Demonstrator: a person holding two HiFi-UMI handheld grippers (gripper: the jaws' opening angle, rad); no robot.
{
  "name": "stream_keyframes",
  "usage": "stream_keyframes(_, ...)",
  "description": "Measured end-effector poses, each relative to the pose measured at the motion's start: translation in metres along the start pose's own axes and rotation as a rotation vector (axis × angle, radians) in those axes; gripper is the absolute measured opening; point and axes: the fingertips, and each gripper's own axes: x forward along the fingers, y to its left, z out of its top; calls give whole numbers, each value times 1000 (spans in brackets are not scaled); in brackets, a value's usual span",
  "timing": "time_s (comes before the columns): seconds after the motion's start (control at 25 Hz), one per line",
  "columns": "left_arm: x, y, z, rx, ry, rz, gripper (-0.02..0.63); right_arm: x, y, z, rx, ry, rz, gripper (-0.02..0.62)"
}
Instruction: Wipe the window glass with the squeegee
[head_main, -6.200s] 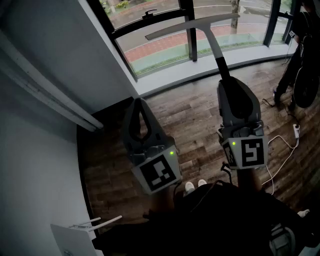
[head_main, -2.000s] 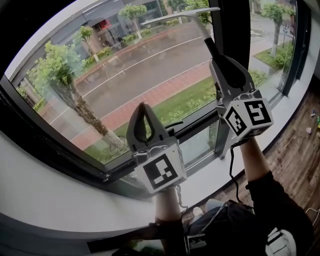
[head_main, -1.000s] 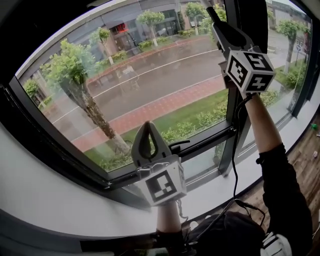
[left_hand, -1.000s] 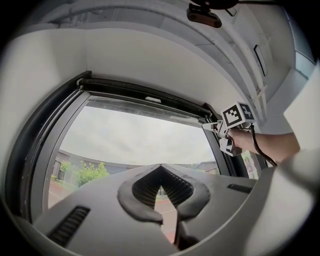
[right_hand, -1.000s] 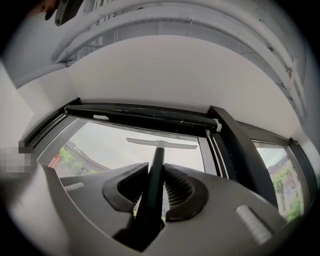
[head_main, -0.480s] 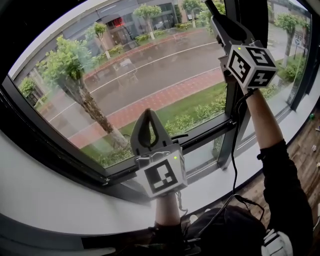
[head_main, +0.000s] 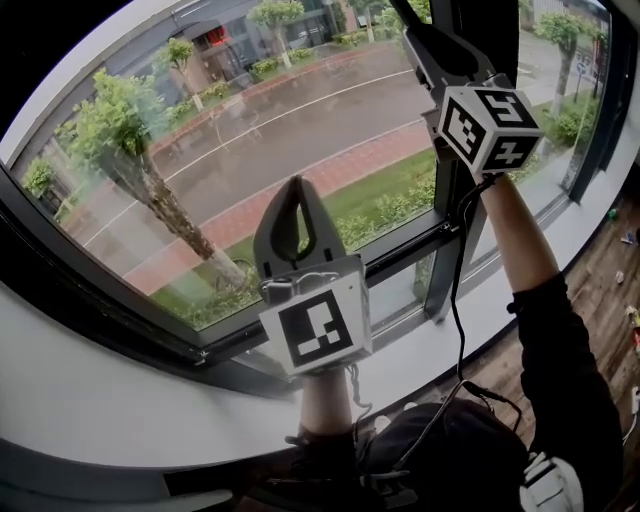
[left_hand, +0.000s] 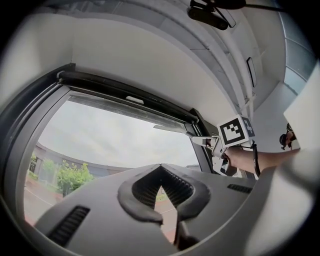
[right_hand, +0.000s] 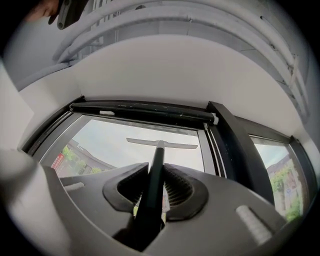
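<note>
The left gripper (head_main: 297, 190) hangs low in front of the glass (head_main: 230, 120), well left of the work; its jaws are closed on each other with nothing between them, so it is idle. Up to the right, the right gripper (right_hand: 156, 170) is clenched on the handle of the squeegee (right_hand: 161, 144), arm stretched high. The blade lies level near the top of the pane, just under the upper frame and just left of the dark post (right_hand: 235, 150). Whether the rubber already touches the glass cannot be told. This looks like the start of a stroke: the tool is placed at the top and no pull down has begun. The next move calls for pressing the blade flat and drawing it straight down, clear of the post.
</note>
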Motion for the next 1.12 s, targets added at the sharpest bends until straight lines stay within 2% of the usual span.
stream_keyframes(1.12,-21,-5,-51,-67,100,-15,0,-64,19,-73,31,127,0,95)
